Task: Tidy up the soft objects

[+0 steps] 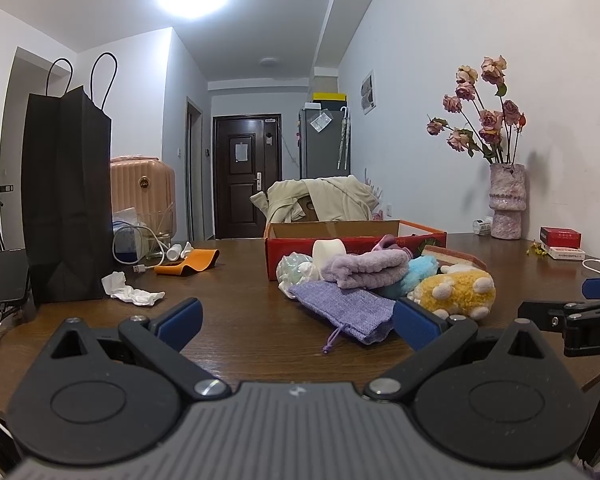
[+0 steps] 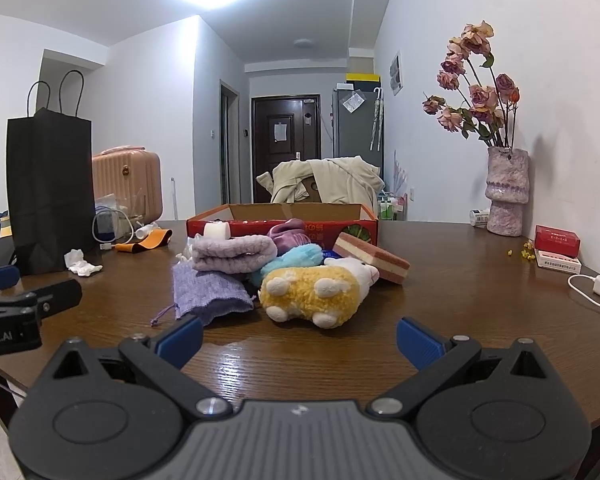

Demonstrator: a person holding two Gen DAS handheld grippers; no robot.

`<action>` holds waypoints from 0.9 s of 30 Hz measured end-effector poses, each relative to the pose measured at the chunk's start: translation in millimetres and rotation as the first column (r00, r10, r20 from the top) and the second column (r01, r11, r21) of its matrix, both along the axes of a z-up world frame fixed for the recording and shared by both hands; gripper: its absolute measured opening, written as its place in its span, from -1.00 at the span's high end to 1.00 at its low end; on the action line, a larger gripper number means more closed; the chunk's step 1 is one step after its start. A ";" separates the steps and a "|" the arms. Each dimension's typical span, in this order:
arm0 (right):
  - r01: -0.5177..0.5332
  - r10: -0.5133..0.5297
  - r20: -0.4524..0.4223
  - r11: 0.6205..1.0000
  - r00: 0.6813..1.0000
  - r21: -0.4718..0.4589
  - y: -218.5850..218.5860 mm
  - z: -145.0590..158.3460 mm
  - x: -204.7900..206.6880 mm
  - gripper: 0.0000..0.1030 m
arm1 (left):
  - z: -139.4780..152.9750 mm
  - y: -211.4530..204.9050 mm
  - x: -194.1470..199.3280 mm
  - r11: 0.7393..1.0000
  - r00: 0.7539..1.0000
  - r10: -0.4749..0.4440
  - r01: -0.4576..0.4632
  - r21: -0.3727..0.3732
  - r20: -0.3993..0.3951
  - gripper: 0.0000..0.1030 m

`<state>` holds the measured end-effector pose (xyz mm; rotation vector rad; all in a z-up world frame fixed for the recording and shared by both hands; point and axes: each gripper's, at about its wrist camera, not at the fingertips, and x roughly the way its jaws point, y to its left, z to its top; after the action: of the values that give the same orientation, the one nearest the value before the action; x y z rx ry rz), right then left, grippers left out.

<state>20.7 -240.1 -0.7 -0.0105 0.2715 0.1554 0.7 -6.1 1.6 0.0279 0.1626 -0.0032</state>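
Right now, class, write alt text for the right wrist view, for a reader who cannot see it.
An open right gripper hovers over a brown table, facing a pile of soft things: a yellow plush toy, a folded lilac towel and a purple drawstring pouch. Behind them sits a red cardboard box.

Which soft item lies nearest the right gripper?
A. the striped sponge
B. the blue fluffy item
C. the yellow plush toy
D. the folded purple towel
C: in the right wrist view the yellow plush toy lies at the front of the pile, just ahead of the open right gripper.
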 end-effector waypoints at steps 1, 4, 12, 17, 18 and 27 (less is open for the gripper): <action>0.001 -0.001 0.000 1.000 1.000 0.000 -0.1 0.0 -0.2 -1.00 | 0.0 0.0 0.0 1.000 1.000 0.000 0.000 0.000 0.000 -1.00; 0.001 -0.001 -0.001 1.000 1.000 0.001 -0.4 -0.1 0.0 -1.00 | -0.2 0.1 0.0 1.000 1.000 0.001 -0.001 0.000 0.000 -1.00; 0.000 0.000 -0.001 1.000 1.000 0.000 -0.5 -0.1 0.2 -1.00 | -0.8 0.3 -0.2 1.000 1.000 0.001 -0.001 0.000 -0.002 -1.00; 0.001 -0.001 -0.003 1.000 1.000 0.001 -1.3 -1.5 1.5 -1.00 | -2.0 0.1 1.4 1.000 1.000 0.001 -0.001 0.002 -0.009 -1.00; 0.004 -0.004 0.000 1.000 1.000 -0.003 -1.2 -1.5 2.2 -1.00 | -2.3 0.2 2.2 1.000 1.000 -0.001 0.001 0.003 -0.012 -1.00; 0.027 -0.027 -0.004 0.999 1.000 0.023 -9.1 -7.0 14.1 -1.00 | -6.2 -12.2 14.3 0.999 0.999 -0.018 0.019 0.034 -0.041 -1.00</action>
<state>34.8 -249.2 -7.7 0.0167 0.2739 0.1322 15.1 -18.3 -4.6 0.0640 0.2031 -0.0196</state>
